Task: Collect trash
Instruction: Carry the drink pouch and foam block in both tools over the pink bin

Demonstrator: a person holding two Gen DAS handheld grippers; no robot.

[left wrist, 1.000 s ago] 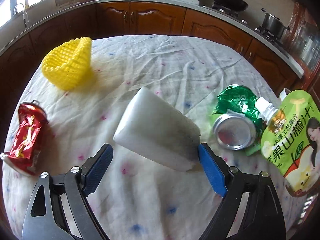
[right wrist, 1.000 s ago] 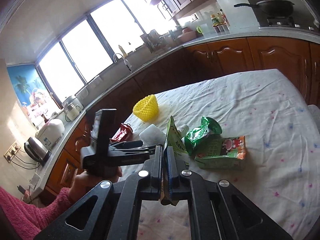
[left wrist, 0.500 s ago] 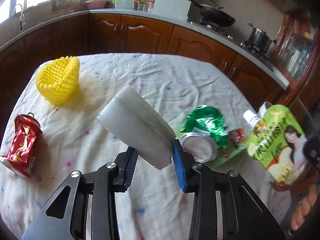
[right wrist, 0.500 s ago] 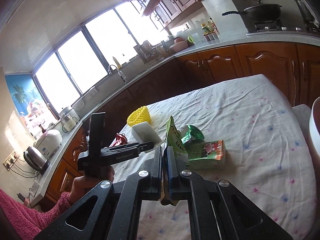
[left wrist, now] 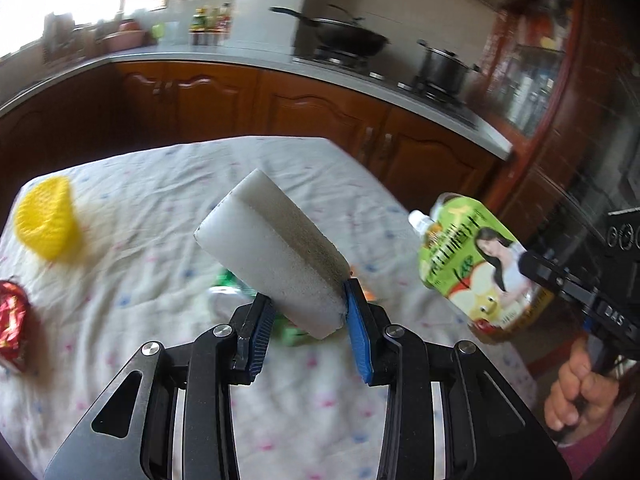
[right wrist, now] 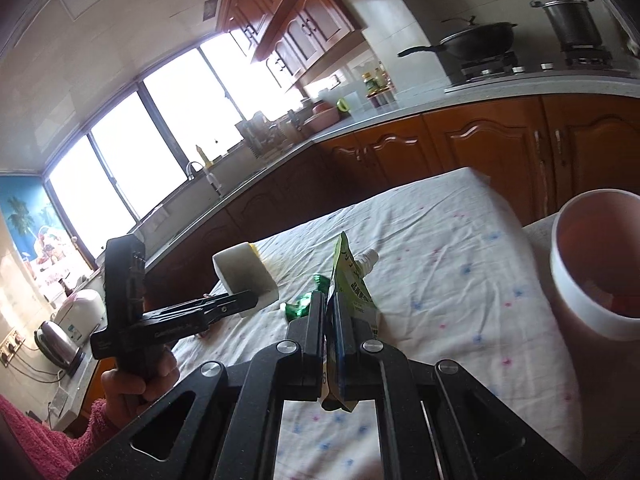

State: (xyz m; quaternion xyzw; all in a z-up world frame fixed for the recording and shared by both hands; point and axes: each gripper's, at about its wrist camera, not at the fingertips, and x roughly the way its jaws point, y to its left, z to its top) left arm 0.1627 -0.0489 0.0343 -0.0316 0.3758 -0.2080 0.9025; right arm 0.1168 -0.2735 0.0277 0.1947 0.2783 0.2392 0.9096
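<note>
My left gripper point(left wrist: 307, 312) is shut on a white foam block point(left wrist: 276, 256) and holds it above the table. The block also shows in the right wrist view point(right wrist: 245, 273). My right gripper point(right wrist: 329, 312) is shut on a green juice pouch point(right wrist: 352, 280), which also hangs at the right of the left wrist view point(left wrist: 476, 264). A yellow foam net point(left wrist: 48, 222) and a crushed red can point(left wrist: 12, 320) lie on the tablecloth at the left. A green wrapper point(right wrist: 302, 304) lies just beyond my right gripper.
A white bin with a pink inside point(right wrist: 596, 264) stands at the table's right edge. The table carries a white spotted cloth point(right wrist: 440, 248). Wooden cabinets and a counter point(left wrist: 360, 80) with a wok and a pot run behind.
My left gripper closed on the foam block and lifted it off the table, swinging right. My right gripper carried the pouch to the right, and the bin came into view.
</note>
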